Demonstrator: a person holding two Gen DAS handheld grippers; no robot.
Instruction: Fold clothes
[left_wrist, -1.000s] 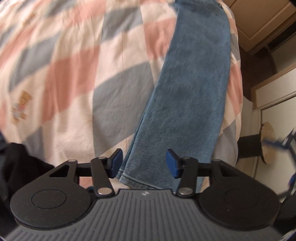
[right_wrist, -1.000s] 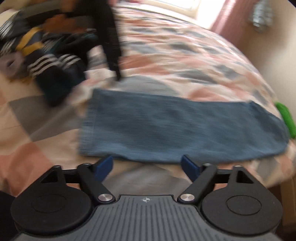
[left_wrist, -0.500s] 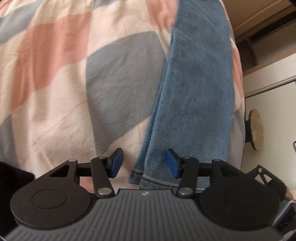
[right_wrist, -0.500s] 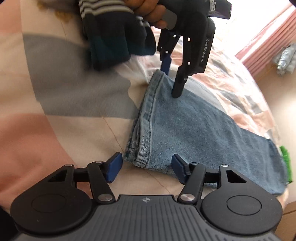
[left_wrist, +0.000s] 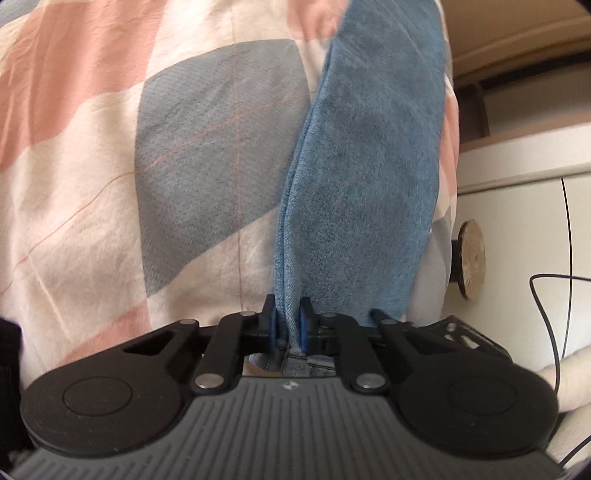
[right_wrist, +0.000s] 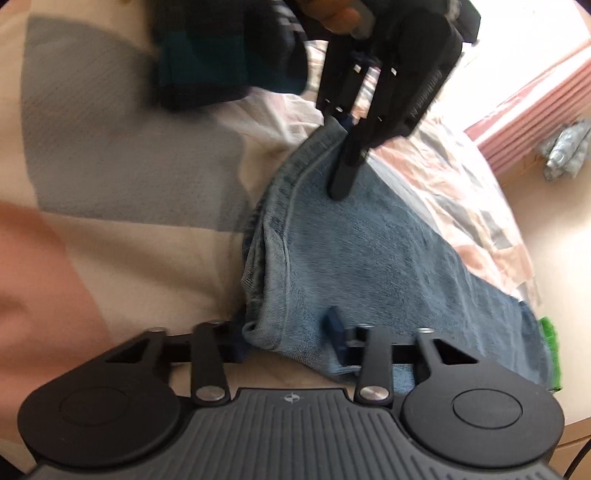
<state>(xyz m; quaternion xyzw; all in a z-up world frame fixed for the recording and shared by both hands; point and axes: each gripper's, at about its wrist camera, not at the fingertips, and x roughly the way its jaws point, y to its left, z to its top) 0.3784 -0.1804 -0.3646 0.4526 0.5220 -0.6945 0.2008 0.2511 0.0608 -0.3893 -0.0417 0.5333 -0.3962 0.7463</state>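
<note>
Left wrist view: the left gripper (left_wrist: 287, 325) is clenched on the hem corner of the folded jeans (left_wrist: 365, 177), its blue pads pressed against the denim from both sides. The jeans run away along the right edge of the bed, on a checked quilt (left_wrist: 110, 147) of pink, grey and cream. Right of the bed stand a white cabinet (left_wrist: 517, 229) and a black cable (left_wrist: 543, 306).

The right wrist view alone shows both tools at once. The right gripper (right_wrist: 291, 343) straddles the near hem corner, jaws around the bunched denim (right_wrist: 369, 266) but with a gap still between them, so not yet clamped. At the far corner the left gripper (right_wrist: 343, 177) pins the hem, a hand (right_wrist: 332, 11) above it. A dark striped garment (right_wrist: 229, 55) lies beyond, and pink curtains (right_wrist: 535, 110) hang at far right.
</note>
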